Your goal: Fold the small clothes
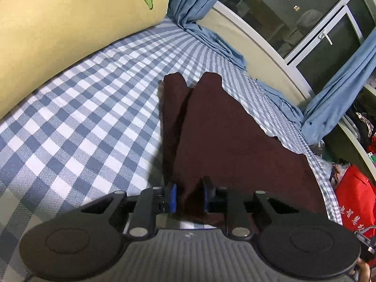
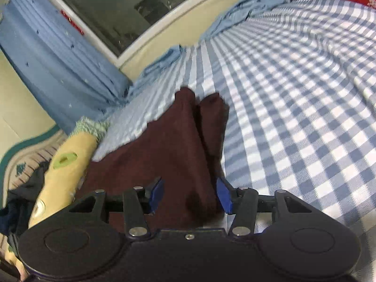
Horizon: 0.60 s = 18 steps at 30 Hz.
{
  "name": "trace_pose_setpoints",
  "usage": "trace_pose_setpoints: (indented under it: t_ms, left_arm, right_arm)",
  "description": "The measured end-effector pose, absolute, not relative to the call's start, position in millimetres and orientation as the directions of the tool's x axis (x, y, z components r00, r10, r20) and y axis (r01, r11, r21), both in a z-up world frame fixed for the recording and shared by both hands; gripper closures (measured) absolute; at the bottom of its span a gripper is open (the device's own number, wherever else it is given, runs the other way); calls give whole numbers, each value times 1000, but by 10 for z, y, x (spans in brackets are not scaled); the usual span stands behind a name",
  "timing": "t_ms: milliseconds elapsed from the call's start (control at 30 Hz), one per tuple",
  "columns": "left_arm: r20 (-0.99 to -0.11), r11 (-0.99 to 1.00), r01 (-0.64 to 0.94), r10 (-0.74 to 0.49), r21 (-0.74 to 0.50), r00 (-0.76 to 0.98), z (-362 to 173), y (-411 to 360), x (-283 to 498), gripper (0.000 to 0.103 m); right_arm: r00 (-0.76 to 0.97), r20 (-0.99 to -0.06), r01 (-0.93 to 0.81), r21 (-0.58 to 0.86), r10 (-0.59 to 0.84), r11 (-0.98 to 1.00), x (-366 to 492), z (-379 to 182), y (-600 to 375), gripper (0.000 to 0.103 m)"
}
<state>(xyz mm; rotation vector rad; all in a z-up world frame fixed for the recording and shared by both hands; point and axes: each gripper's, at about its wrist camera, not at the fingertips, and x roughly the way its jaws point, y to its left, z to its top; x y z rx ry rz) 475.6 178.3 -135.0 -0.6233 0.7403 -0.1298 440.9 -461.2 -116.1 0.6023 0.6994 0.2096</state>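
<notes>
One dark maroon garment (image 1: 225, 136) at the centre, its two narrow ends towards 12 o'clock; two grippers, a left gripper (image 1: 189, 197) and a right gripper (image 2: 190, 196) (each at 6 o'clock of its own view); one yellow bolster (image 1: 58, 35) at 10 o'clock; one checked sheet (image 1: 82, 122); two blue curtains (image 1: 340, 89)

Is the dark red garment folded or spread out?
Partly folded: the dark red garment lies on the checked sheet with one long side doubled over.

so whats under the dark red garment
The blue-and-white checked bedsheet runs under the dark red garment and shows around its far edges. Whether anything else lies beneath cannot be seen, because the cloth covers it.
</notes>
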Motion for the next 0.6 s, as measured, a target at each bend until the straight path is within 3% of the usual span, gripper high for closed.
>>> trace_pose_setpoints:
  t_ms: [67, 133, 300, 367, 433, 533, 600]
  left_arm:
    - [-599, 796, -124, -333, -592, 728, -1380, 1815, 4772, 82]
    - [-605, 803, -122, -330, -584, 724, -1328, 1806, 4773, 83]
    - [-555, 789, -80, -353, -610, 753, -1123, 1825, 4672, 83]
    - [-593, 808, -98, -338, -581, 731, -1199, 1857, 4682, 83]
    - [-650, 820, -132, -331, -556, 684, -1380, 1864, 4726, 84]
    - [-642, 826, -119, -328, -550, 693, -1408, 1850, 4705, 83]
    - [-652, 845, -110, -313, -523, 690, -1384, 1833, 4700, 79]
  right_arm:
    - [719, -588, 15, 547, 371, 837, 4470, -1228, -4511, 62]
    - [712, -630, 21, 462, 311, 887, 4486, -1208, -4420, 93]
    - [765, -528, -14, 560, 370, 829, 4347, -945, -4570, 94]
    - [768, -512, -17, 584, 385, 811, 4330, -901, -4608, 94]
    - [752, -538, 10, 587, 381, 810, 4353, -993, -4635, 94]
    - [695, -622, 70, 558, 360, 827, 4386, -1293, -4665, 94]
    - [696, -618, 73, 567, 365, 821, 4355, -1412, -4681, 92]
